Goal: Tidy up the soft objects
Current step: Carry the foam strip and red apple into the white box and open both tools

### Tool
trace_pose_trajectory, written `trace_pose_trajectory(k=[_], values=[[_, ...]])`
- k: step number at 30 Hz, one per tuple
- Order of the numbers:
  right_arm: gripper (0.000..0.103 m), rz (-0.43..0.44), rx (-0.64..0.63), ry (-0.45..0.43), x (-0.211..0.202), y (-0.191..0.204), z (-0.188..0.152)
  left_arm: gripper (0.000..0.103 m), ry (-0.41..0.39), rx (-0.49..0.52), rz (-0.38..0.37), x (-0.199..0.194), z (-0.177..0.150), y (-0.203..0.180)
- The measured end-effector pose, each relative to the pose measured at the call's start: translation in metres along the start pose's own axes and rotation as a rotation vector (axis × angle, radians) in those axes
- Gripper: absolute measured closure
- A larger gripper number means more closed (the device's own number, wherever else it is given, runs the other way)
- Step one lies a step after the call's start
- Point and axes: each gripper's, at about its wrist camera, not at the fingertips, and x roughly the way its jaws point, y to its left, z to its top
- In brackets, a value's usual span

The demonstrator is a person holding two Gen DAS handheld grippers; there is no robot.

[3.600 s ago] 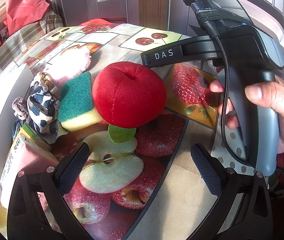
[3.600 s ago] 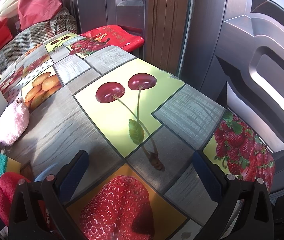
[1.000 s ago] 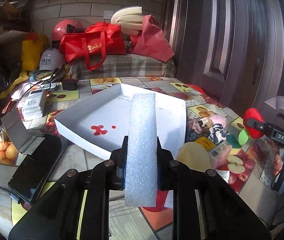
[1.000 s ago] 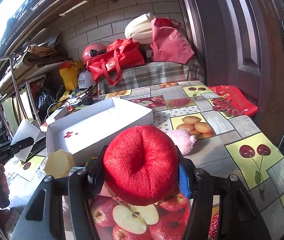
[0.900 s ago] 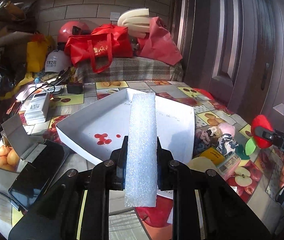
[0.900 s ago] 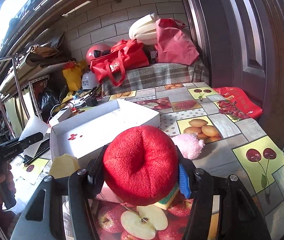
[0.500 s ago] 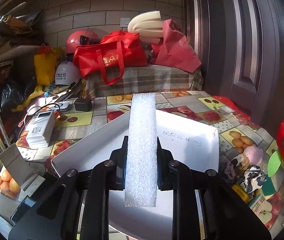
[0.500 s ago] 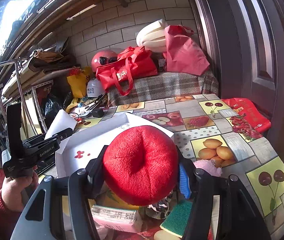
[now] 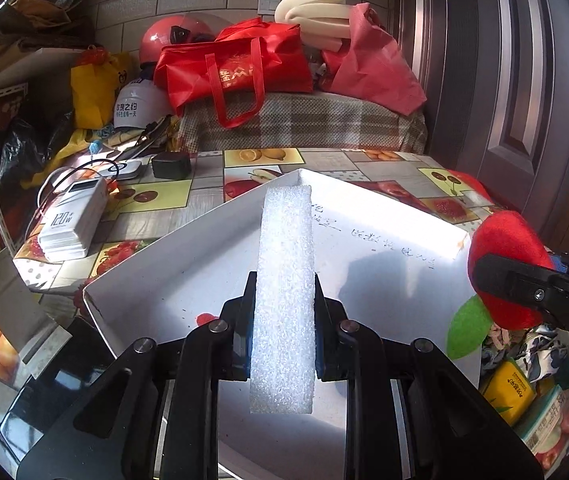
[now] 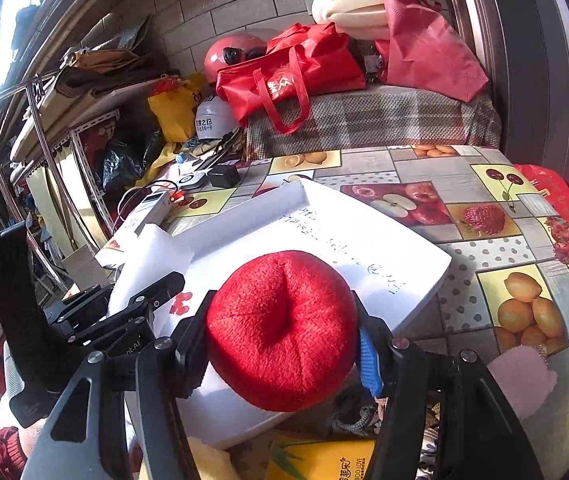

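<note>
From the left wrist, the left claw (image 9: 283,316) pinches a white foam strip (image 9: 284,292) upright between its pads, the strip standing over the floor of the white tray (image 9: 172,248). A second ago the tray lay further ahead and its red stain was in plain sight; now the tray fills the middle of the picture and only a bit of the stain shows beside the claw. The red plush apple (image 9: 502,248), a small shape far to the right then, now hangs at the tray's right corner, clamped in the right claw.

From the right wrist, the right claw (image 10: 284,346) presses on both sides of the plush apple (image 10: 280,328), over the tray's near part (image 10: 404,276). A second ago the tray lay well ahead of it. Only this view shows the left claw from outside, a red sleeve (image 10: 2,446), a pink fluffy thing (image 10: 522,378) on the fruit-print surface (image 10: 484,256) and handwriting on the tray floor beyond the apple.
</note>
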Motion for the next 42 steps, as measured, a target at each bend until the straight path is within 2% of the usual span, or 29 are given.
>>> trace_pose_trajectory(k=[4,7,8,9,10,11,12,16,22,27,33,38,40,42], values=[[0.042,0.000,0.011,0.045,0.020,0.005,0.000,0.083,0.018,-0.010,0.010,0.004,-0.003,0.003],[0.038,-0.015,0.008,0.041,0.026,0.008,0.000,0.081,0.017,-0.016,0.035,0.006,-0.003,0.006],[0.035,-0.026,0.005,0.031,0.025,0.009,0.001,0.074,0.012,-0.020,0.039,0.005,-0.003,0.007],[0.026,-0.031,0.002,0.019,0.024,0.010,0.001,0.053,0.002,-0.023,0.044,0.004,-0.003,0.007],[0.019,-0.034,-0.001,0.007,0.022,0.010,0.002,0.037,-0.010,-0.025,0.051,0.002,-0.003,0.008],[0.015,-0.037,-0.004,-0.011,0.019,0.011,0.003,0.011,-0.026,-0.025,0.059,0.000,-0.003,0.008],[0.015,-0.039,-0.007,-0.025,0.016,0.011,0.003,0.000,-0.045,-0.023,0.070,-0.002,-0.002,0.008],[0.015,-0.058,-0.001,-0.067,0.004,0.008,0.004,0.000,-0.079,-0.019,0.086,-0.009,-0.001,0.009],[0.014,-0.076,0.034,-0.145,-0.030,-0.007,-0.001,0.000,-0.113,-0.030,0.045,-0.021,0.001,0.010],[0.014,-0.109,0.050,-0.214,-0.070,-0.029,-0.013,0.000,-0.151,-0.006,-0.040,-0.046,-0.001,0.007],[0.014,-0.164,0.128,-0.278,-0.117,-0.076,-0.039,0.000,-0.093,0.039,-0.192,-0.078,-0.025,0.002],[0.014,-0.185,0.144,-0.157,-0.132,-0.112,-0.069,0.000,0.042,0.096,-0.387,-0.101,-0.053,-0.007],[0.014,-0.183,0.122,-0.090,-0.129,-0.115,-0.082,0.000,0.101,0.145,-0.416,-0.104,-0.063,-0.014],[0.014,-0.170,0.093,-0.026,-0.121,-0.112,-0.090,0.000,0.160,0.208,-0.399,-0.102,-0.074,-0.024]])
